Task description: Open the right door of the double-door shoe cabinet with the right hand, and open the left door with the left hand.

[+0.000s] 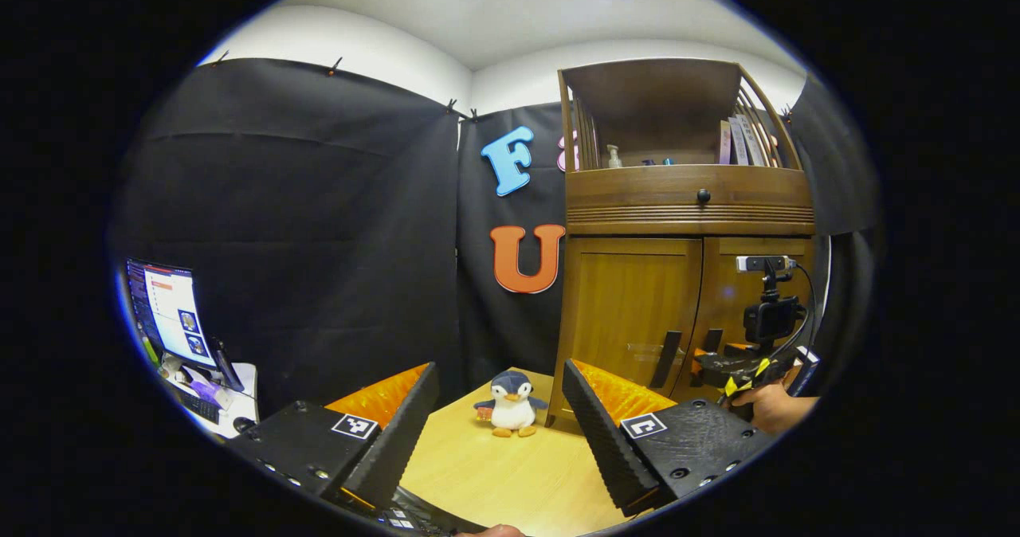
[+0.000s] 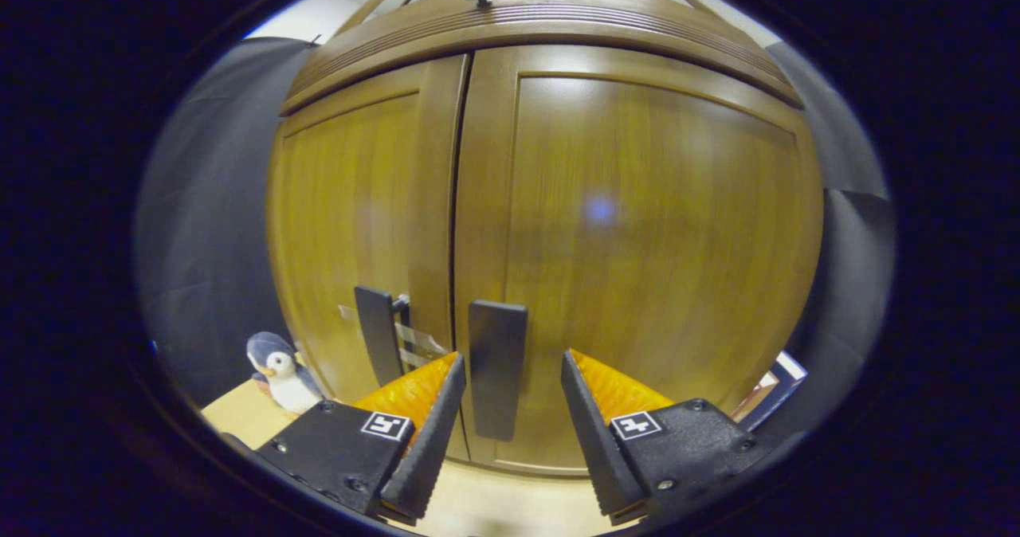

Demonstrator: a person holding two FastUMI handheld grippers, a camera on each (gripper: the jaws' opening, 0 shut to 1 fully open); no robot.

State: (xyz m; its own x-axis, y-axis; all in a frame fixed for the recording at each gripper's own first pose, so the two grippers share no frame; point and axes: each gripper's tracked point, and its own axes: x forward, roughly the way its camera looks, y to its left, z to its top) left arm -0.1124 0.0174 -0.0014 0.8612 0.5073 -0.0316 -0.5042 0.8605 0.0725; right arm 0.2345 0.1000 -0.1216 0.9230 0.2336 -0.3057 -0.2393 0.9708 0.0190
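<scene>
Shelf items (image 1: 737,140) too small to tell, perhaps books.

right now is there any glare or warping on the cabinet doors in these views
Right gripper view: a soft pale glare spot sits on the right door, and the fisheye bulges both doors outward, curving the seam; the right handle stays sharp. Left gripper view: the cabinet sits farther off, evenly lit, with no glare on its doors.

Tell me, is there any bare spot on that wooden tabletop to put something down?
Yes: the tabletop lies bare in front of the plush penguin, between it and the left gripper. It is crowded at the cabinet doors, where the right gripper straddles the right door handle, with the left door handle close beside.
</scene>
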